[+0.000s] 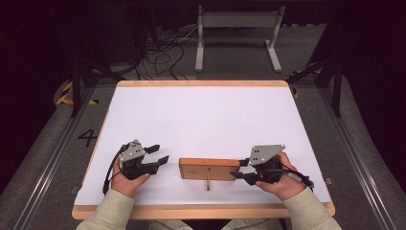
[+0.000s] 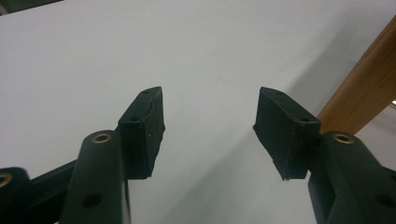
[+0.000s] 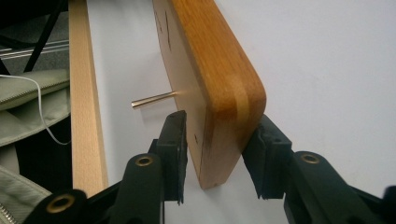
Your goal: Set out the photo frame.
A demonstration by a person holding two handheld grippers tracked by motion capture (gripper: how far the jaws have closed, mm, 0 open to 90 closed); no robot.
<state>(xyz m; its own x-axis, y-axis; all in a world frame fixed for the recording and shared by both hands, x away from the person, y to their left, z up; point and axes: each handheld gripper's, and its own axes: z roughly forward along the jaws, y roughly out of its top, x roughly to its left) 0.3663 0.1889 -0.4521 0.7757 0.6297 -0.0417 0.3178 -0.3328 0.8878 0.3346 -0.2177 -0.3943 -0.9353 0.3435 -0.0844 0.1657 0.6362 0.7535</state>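
White tabletop (image 1: 201, 115) fronts you; the wooden block (image 1: 209, 168) lies near its six-o'clock edge, long axis running nine to three. Your right gripper (image 1: 242, 169) clamps the block's three-o'clock end. Its camera reveals a brass pin (image 3: 153, 100) jutting from the face. Your left gripper (image 1: 160, 154) rests at nine o'clock, jaws apart, holding nothing.
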